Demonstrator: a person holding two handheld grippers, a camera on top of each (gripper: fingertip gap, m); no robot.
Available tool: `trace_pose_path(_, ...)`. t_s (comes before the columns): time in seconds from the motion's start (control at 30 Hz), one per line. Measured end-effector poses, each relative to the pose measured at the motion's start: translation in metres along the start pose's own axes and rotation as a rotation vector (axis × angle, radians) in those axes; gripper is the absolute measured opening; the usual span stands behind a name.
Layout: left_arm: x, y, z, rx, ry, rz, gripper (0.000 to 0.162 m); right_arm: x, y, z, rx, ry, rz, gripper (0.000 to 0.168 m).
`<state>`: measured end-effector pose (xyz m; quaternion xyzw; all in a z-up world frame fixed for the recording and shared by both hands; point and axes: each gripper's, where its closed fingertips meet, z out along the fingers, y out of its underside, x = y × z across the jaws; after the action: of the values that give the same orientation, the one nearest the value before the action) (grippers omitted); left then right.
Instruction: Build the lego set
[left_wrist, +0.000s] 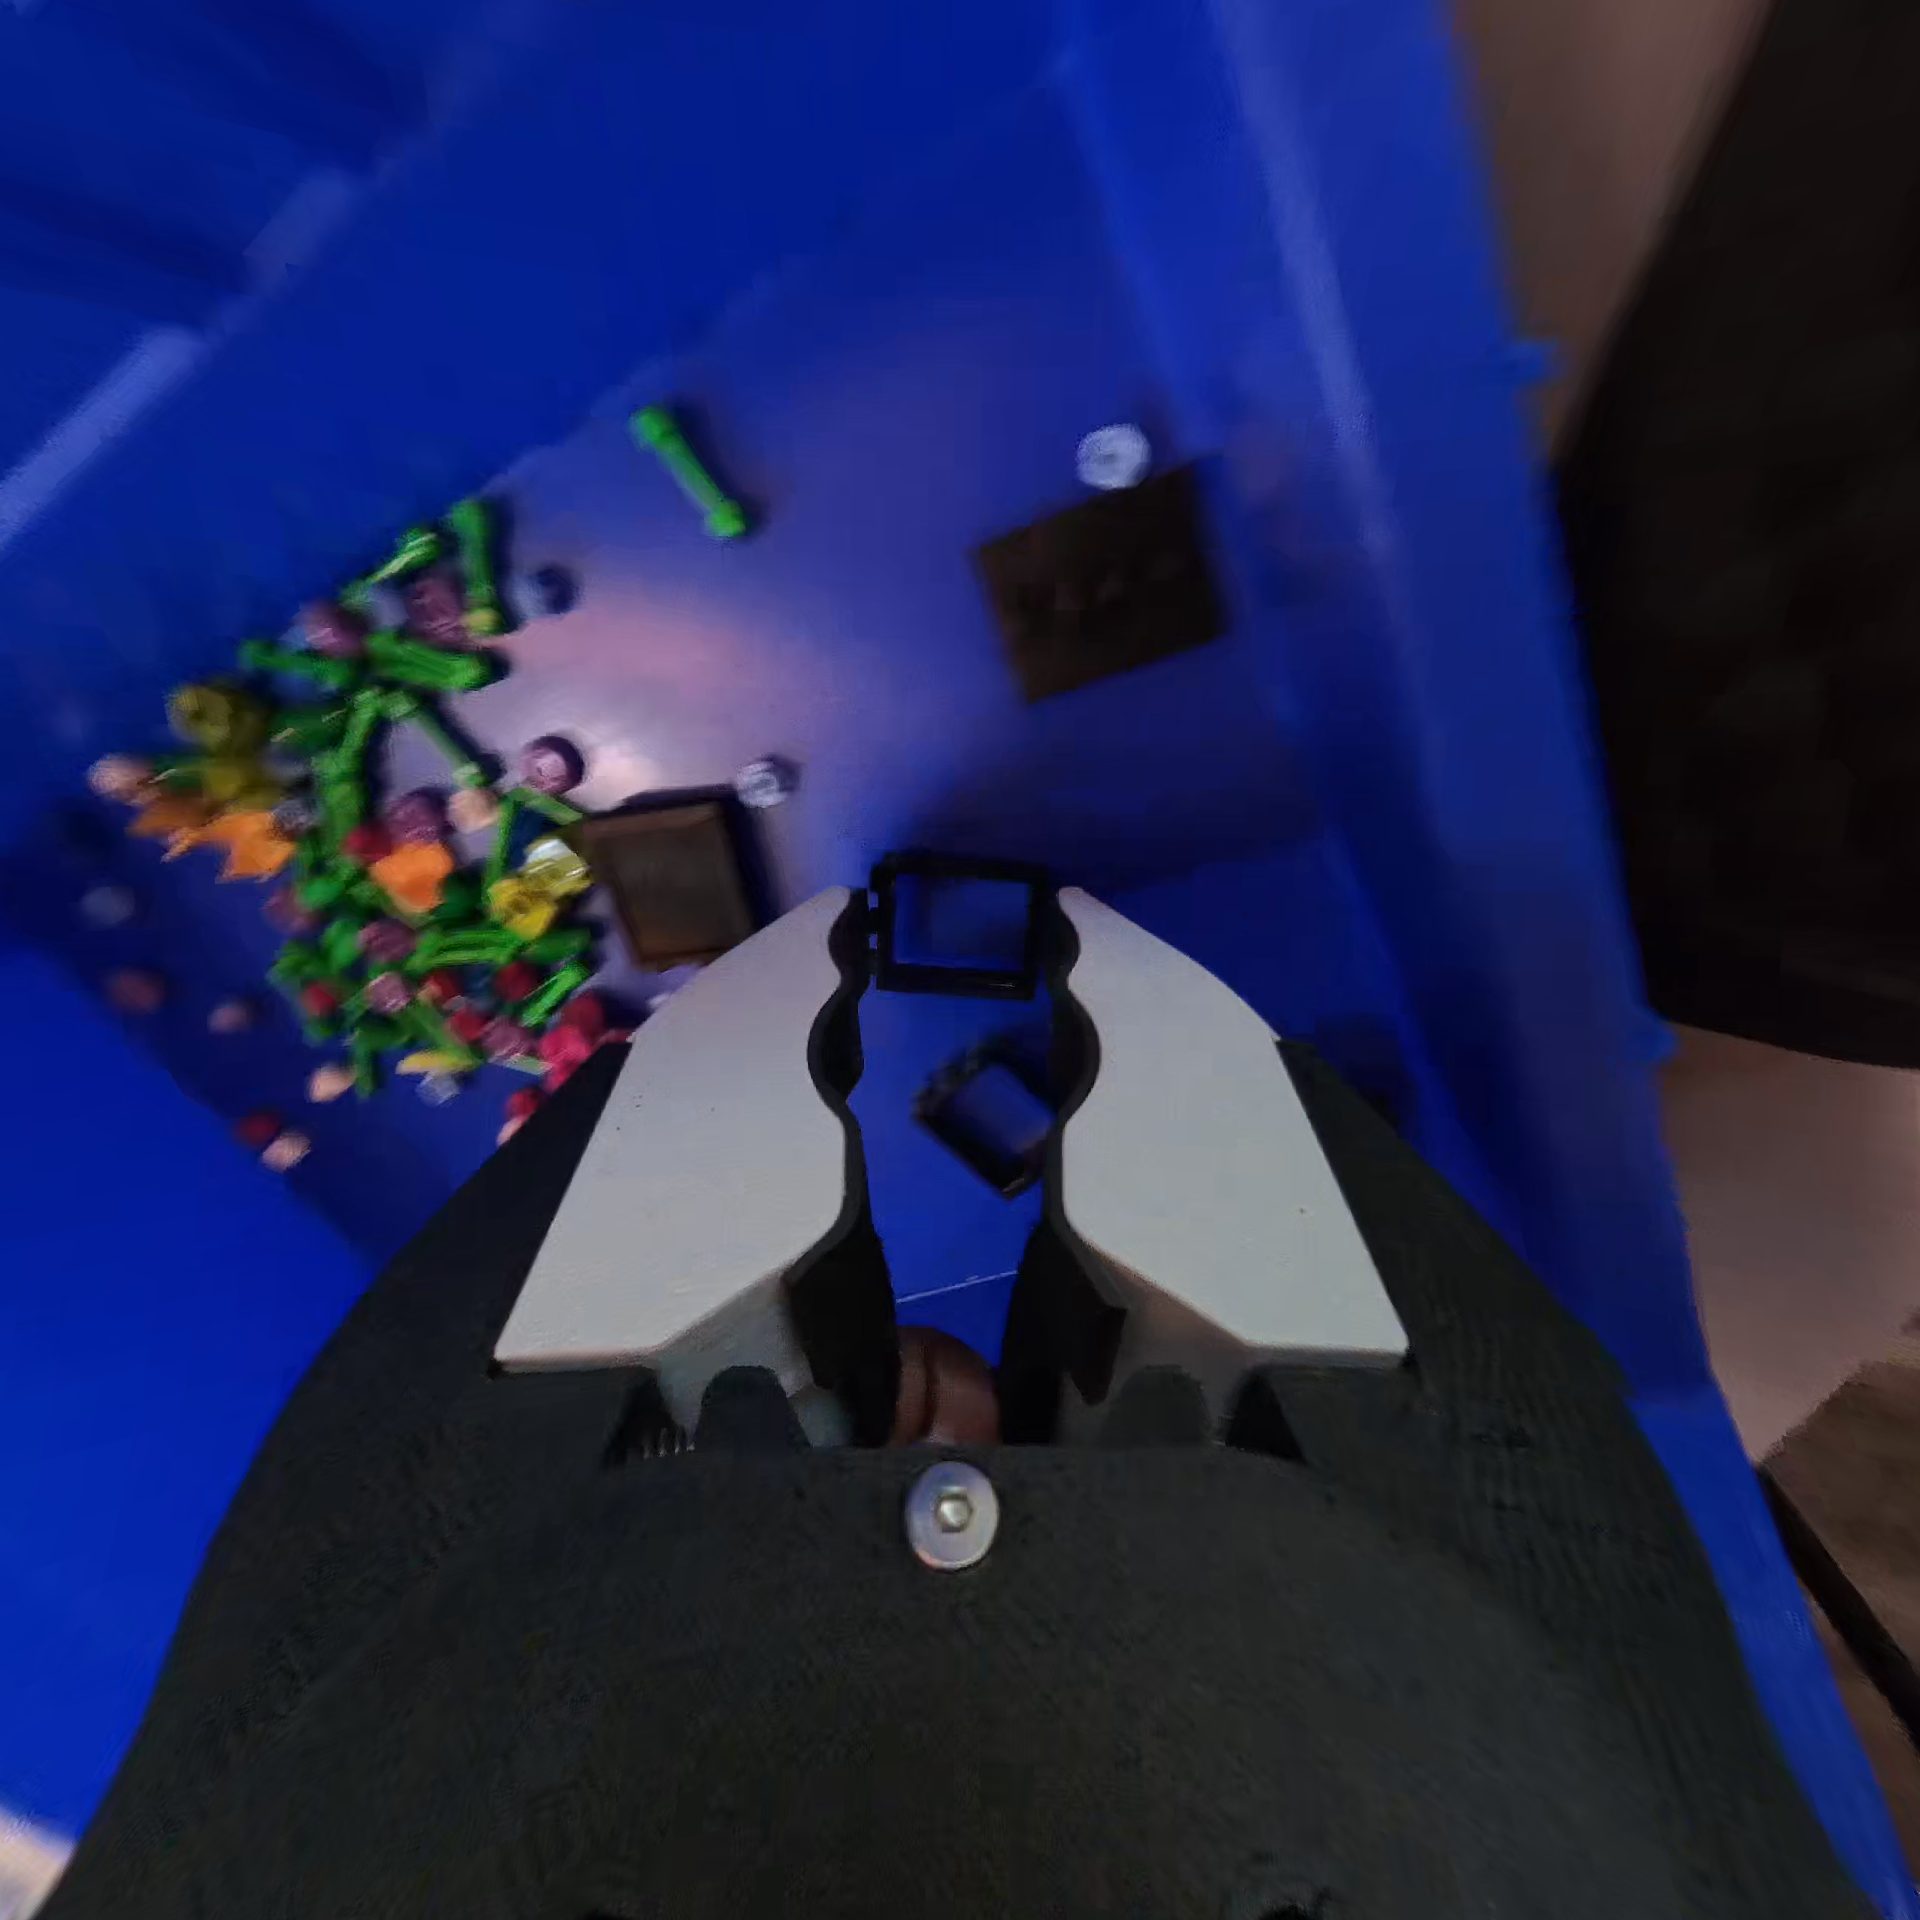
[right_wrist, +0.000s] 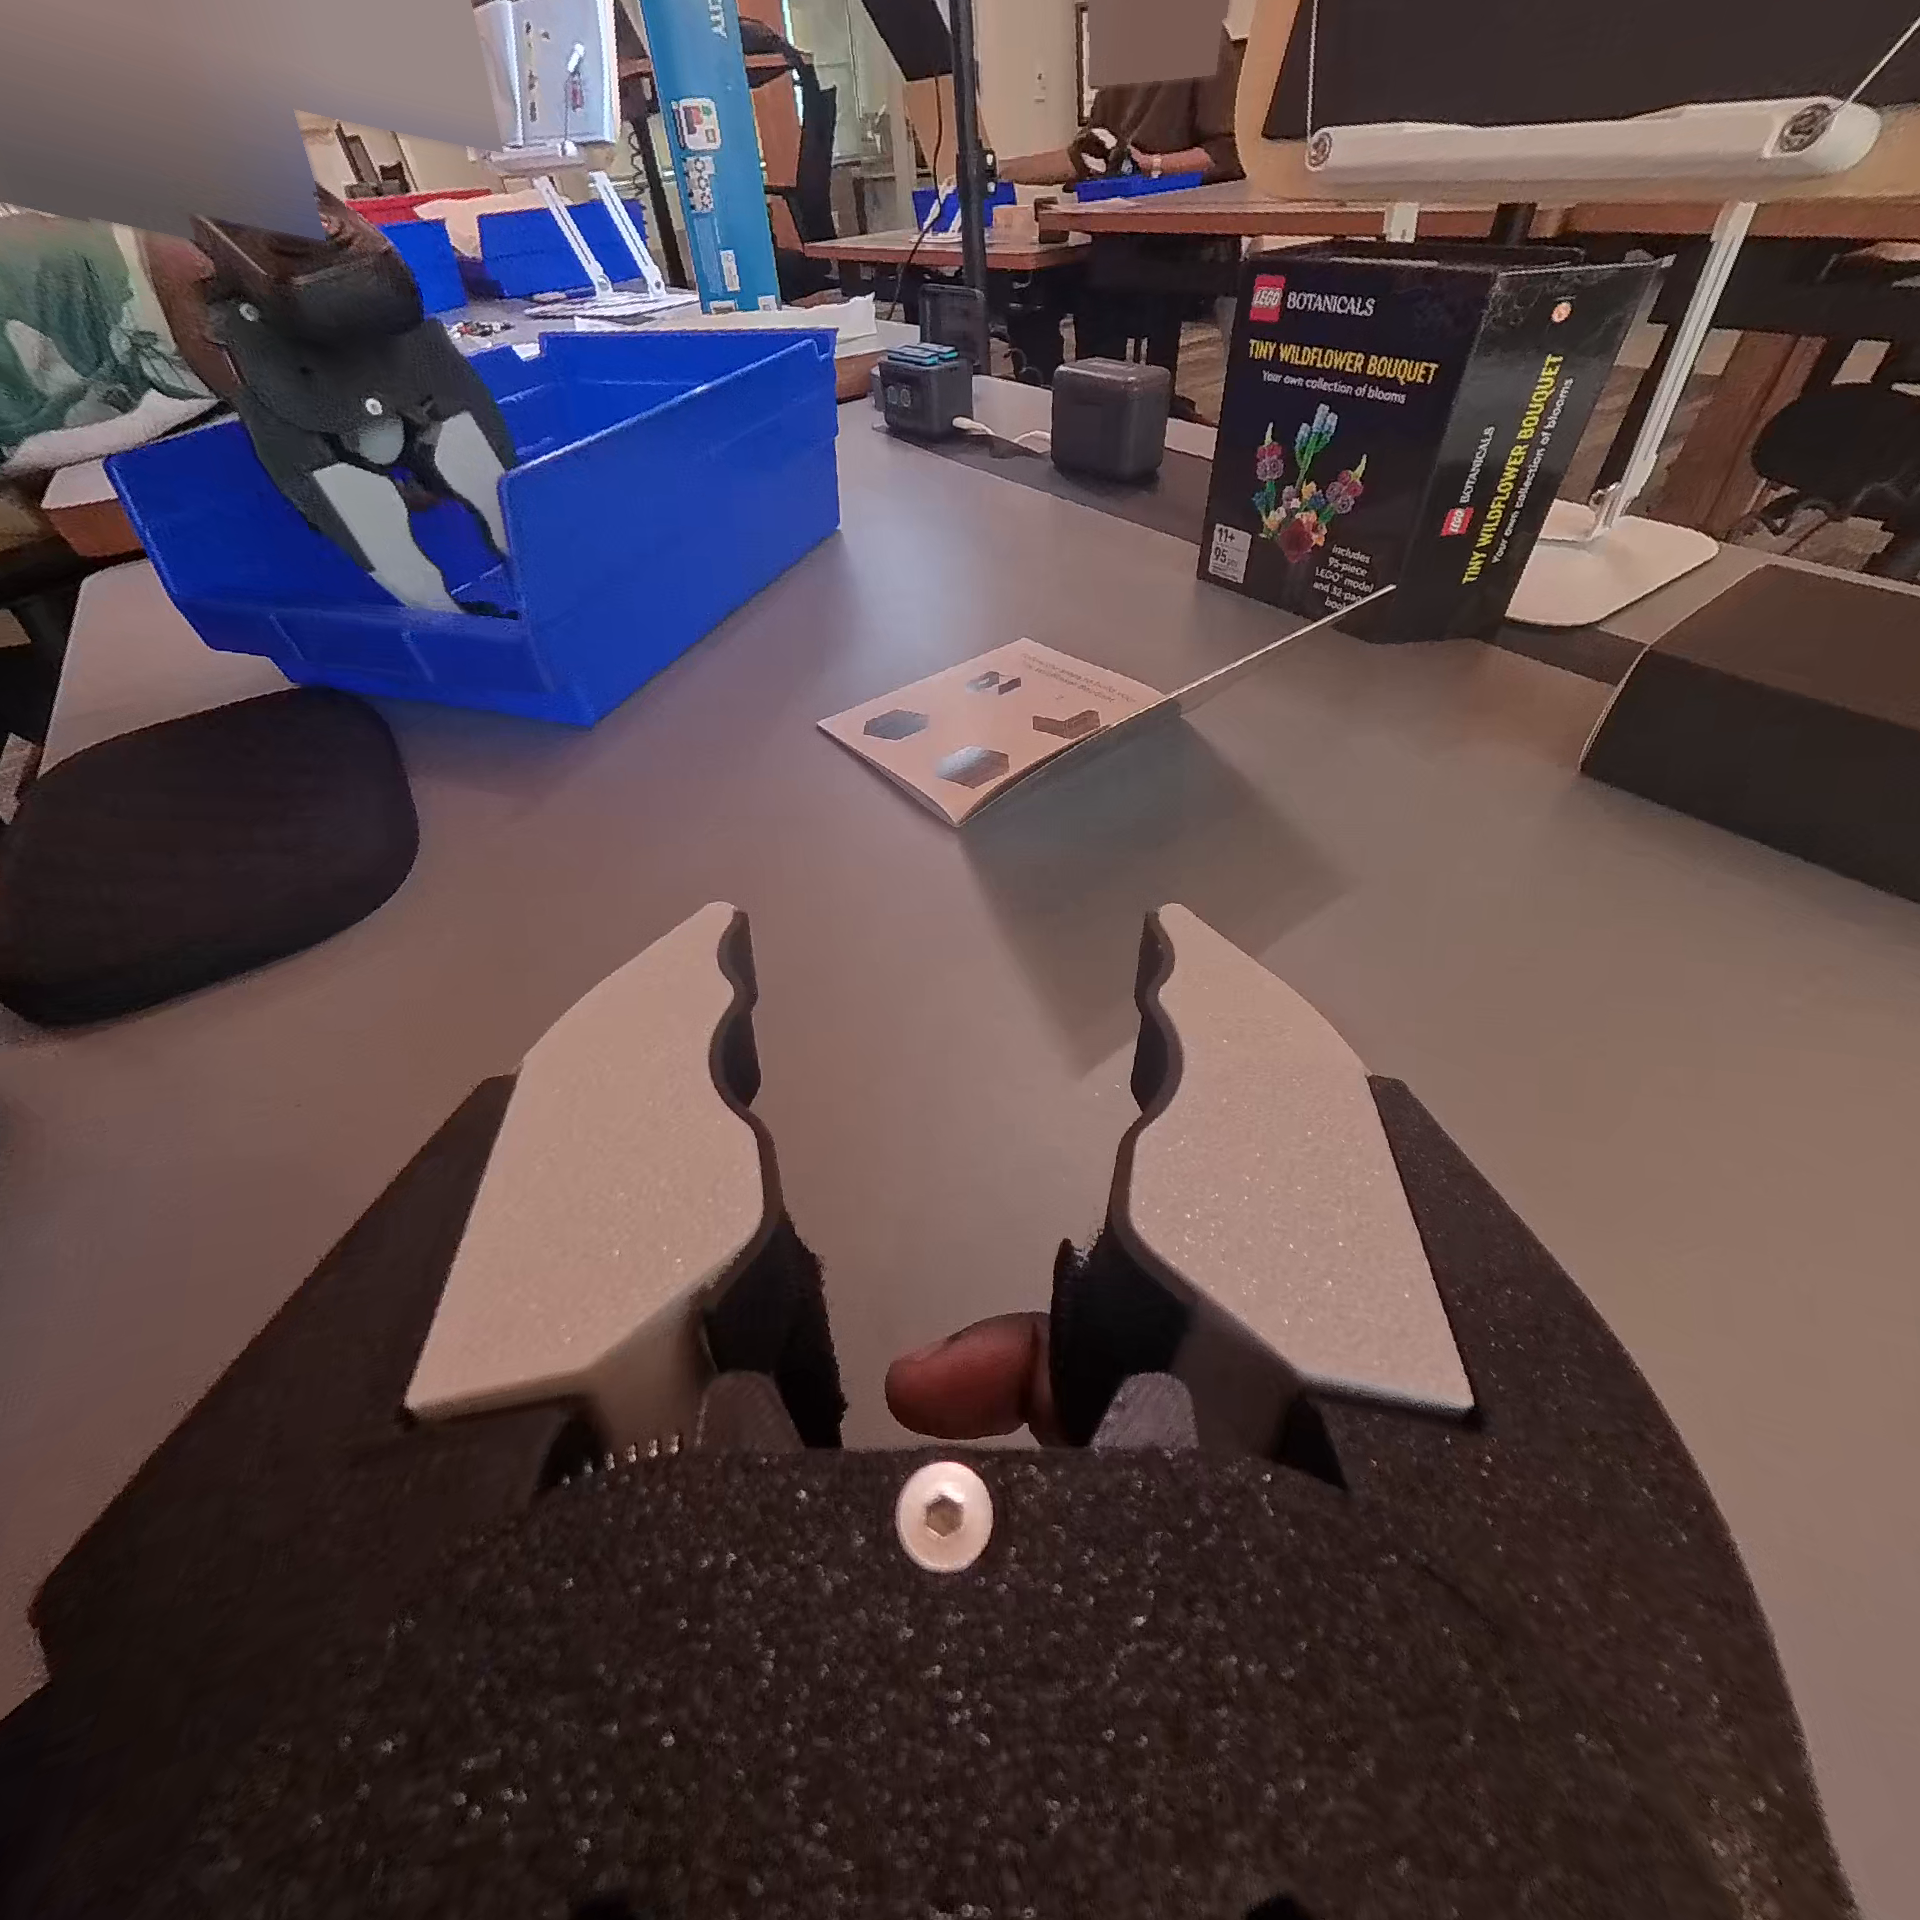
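In the left wrist view my left gripper (left_wrist: 954, 925) is inside a blue bin (left_wrist: 1299, 312), shut on a small black square frame piece (left_wrist: 954, 985) held between its tips. A second black frame piece (left_wrist: 987, 1122) lies on the bin floor just below. A pile of green, orange, yellow and red lego pieces (left_wrist: 384, 831) lies to the left. Two dark plates (left_wrist: 1101, 582) (left_wrist: 675, 883) and a green rod (left_wrist: 691, 473) lie on the bin floor. In the right wrist view my right gripper (right_wrist: 940, 935) is open and empty above the grey table (right_wrist: 1455, 1039). The left gripper (right_wrist: 416, 520) shows there, reaching into the bin (right_wrist: 665, 520).
An open instruction booklet (right_wrist: 997, 727) lies on the table ahead of the right gripper. The black lego box (right_wrist: 1382, 436) stands at the back right. A black cushion (right_wrist: 197, 842) lies left. A dark block (right_wrist: 1766, 727) sits right. A person stands at a far table. The tips of one gripper are about 40 centimetres away from the tips of the other. To reach the green rod (left_wrist: 691, 473) in a straight line is about 7 centimetres for my left fingers, about 30 centimetres for my right.
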<state>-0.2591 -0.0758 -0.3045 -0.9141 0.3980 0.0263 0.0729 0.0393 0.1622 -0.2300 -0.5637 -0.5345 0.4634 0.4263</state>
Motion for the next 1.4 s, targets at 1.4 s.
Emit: trace_pose_path(1.4,-0.010,-0.033,-0.004,0.161,-0.074,-0.037,0.027,-0.001,0.007,0.004,-0.045,-0.010,-0.016,0.071)
